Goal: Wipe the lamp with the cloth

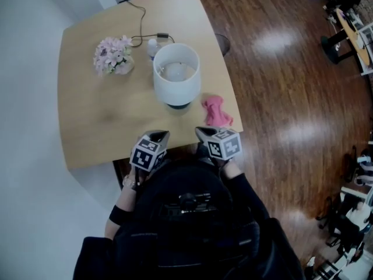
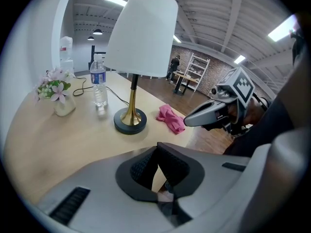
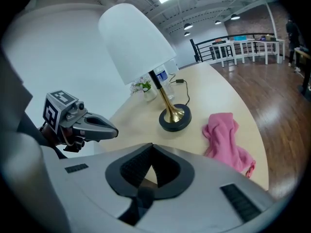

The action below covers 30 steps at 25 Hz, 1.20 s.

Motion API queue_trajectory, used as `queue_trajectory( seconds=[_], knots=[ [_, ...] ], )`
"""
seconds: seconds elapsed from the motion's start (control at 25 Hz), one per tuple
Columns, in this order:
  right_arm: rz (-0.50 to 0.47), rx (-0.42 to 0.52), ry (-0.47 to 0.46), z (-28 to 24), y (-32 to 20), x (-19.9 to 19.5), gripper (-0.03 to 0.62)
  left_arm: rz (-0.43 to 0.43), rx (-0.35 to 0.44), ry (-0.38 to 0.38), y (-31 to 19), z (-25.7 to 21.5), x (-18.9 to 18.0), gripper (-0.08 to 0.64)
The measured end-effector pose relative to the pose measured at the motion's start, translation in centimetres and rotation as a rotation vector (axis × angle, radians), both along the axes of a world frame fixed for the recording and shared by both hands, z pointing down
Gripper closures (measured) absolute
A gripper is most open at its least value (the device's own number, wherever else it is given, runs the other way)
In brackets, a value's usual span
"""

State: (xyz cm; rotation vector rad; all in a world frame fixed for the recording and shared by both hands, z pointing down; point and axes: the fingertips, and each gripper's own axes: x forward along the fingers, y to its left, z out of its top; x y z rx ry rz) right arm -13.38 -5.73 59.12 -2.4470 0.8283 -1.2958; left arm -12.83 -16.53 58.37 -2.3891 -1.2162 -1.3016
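Head view: lamp [image 1: 176, 74] upper centre, on table [image 1: 93, 127]. Pink cloth [image 1: 216, 111] lies crumpled right of lamp base, not touching it. We hold left gripper [image 1: 158, 135] and right gripper [image 1: 203, 132] lower centre, jaws closed on nothing. We judge: cloth either awaits pickup or lies put down after wiping.

On my one surface [image 1: 99, 115] I count one lamp [image 1: 176, 74], one pink cloth [image 1: 216, 111], one water bottle [image 1: 152, 47], one small vase of flowers [image 1: 113, 55] and one black cable [image 1: 141, 22] with a single plug block [image 1: 162, 36]. I see two sets of tongs, the left tongs [image 1: 161, 135] and the right tongs [image 1: 201, 132], each carrying one marker cube.
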Motion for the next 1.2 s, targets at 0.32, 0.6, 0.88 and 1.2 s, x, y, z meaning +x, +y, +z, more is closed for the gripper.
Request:
queue_trajectory(
  seconds=[0.32,0.6,0.88,1.2],
  knots=[
    [-0.033,-0.025,0.016,0.26,-0.17,-0.16,0.591,0.001,0.006,-0.014,-0.13,0.47,-0.41,0.558],
    [-0.075,-0.056,0.011,0.37,-0.49,-0.35,0.592,-0.009,0.005,-0.019,-0.31,0.54,-0.44,0.558],
    [-0.091,-0.076,0.005,0.54,-0.56,-0.57,0.592,-0.013,0.0,-0.02,-0.32,0.64,-0.51,0.558],
    [-0.1,-0.078,0.004,0.63,-0.71,-0.39,0.592,-0.015,0.001,-0.018,-0.33,0.8,-0.15,0.558]
  ],
)
